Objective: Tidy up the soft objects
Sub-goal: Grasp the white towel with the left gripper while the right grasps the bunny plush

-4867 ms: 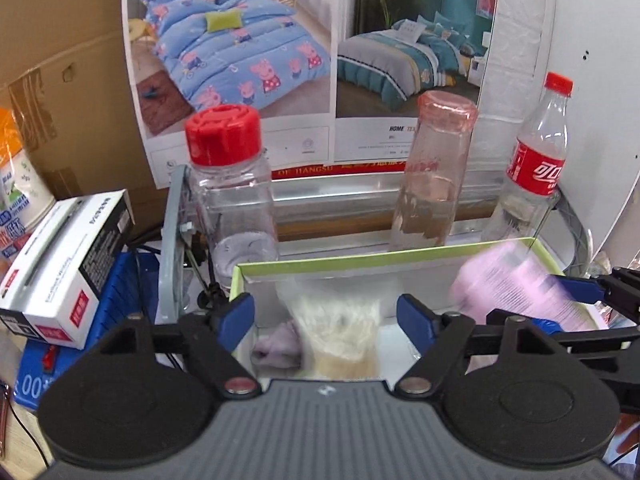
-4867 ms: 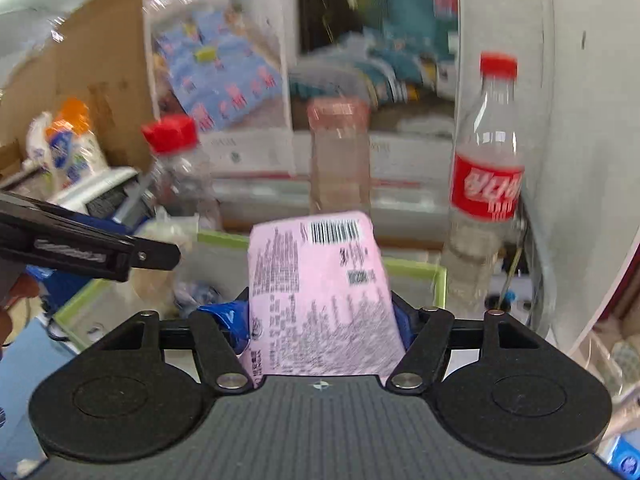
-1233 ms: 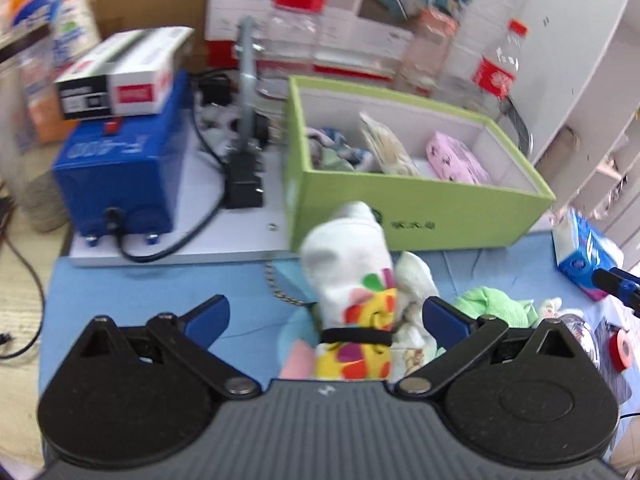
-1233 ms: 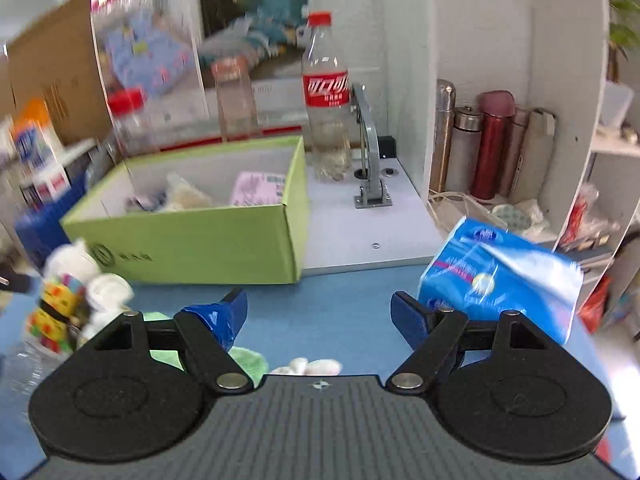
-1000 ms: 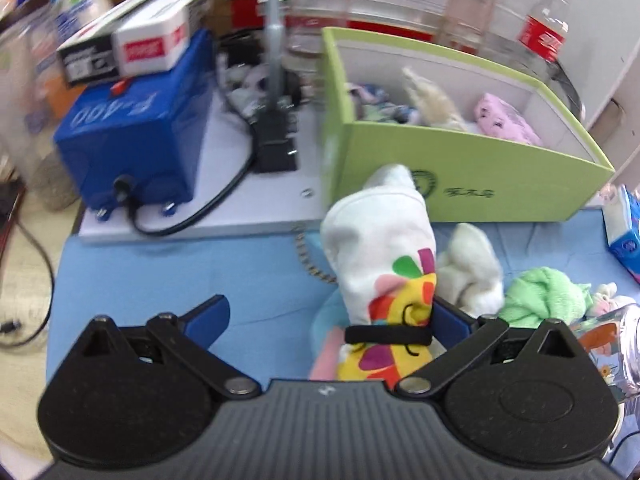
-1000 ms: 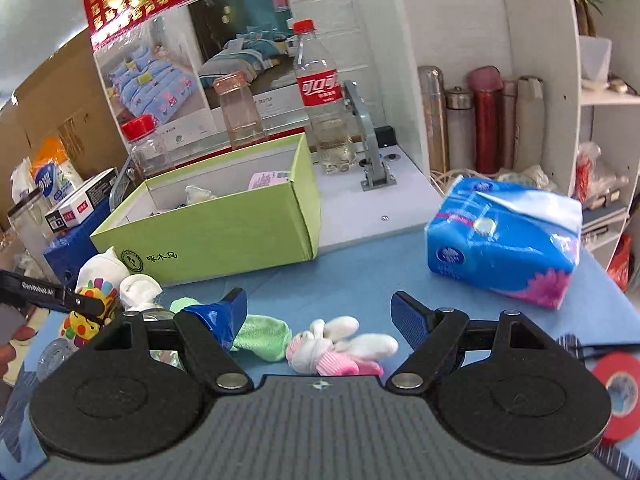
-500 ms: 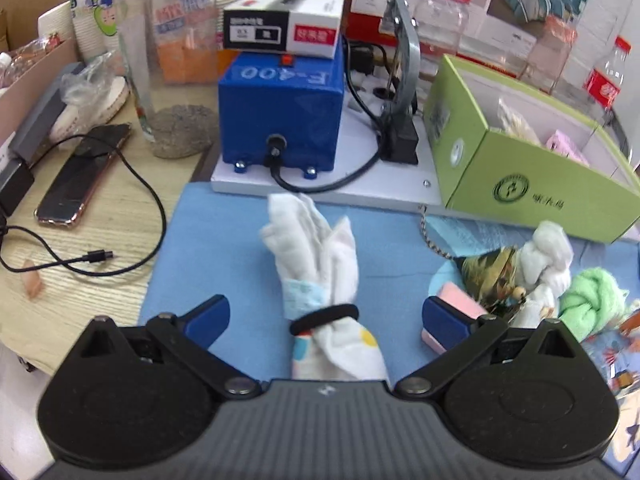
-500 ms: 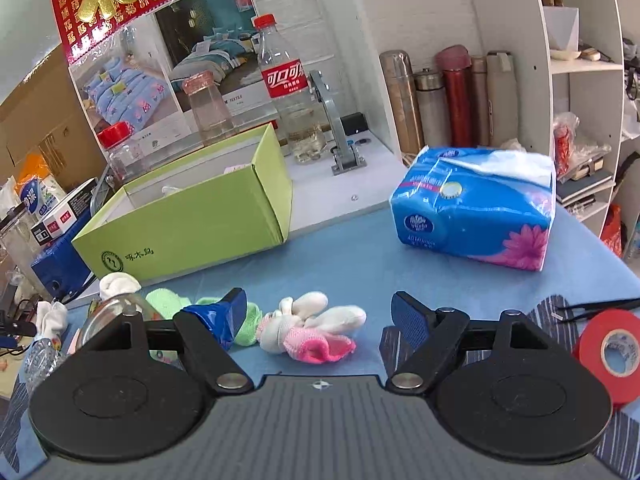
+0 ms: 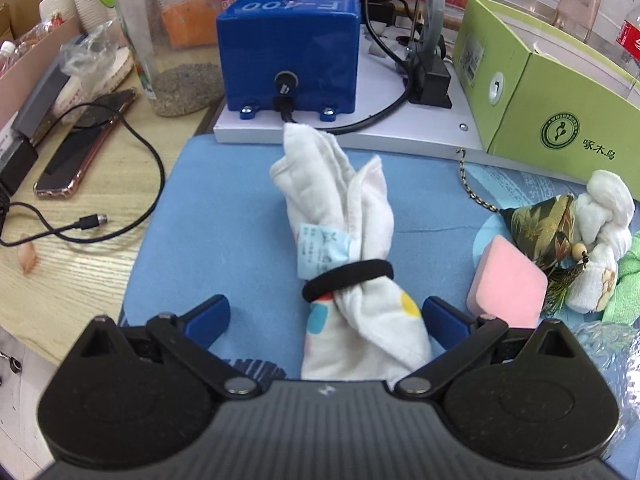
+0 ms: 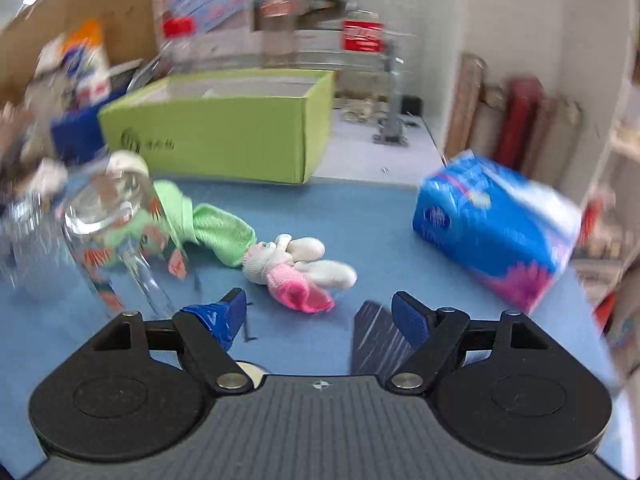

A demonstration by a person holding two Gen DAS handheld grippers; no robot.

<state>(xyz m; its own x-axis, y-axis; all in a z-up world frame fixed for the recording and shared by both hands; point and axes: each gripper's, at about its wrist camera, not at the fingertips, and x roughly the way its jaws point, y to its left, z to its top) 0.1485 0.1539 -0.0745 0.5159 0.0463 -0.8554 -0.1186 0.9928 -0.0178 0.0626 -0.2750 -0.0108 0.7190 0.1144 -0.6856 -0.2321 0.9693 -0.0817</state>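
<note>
Left gripper (image 9: 325,316) gapes around one banded cloth (image 9: 352,248), perhaps untouched; right gripper (image 10: 320,314) spread, empty

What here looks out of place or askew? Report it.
Soft items lie loose on the blue mat instead of in the green box: a banded white cloth bundle between the open left hand-held gripper, plus a green cloth and a toy rabbit ahead of the right hand-held gripper.

Cloth bundle (image 9: 344,240) lies on mat (image 9: 224,208), left of box (image 9: 560,92).
</note>
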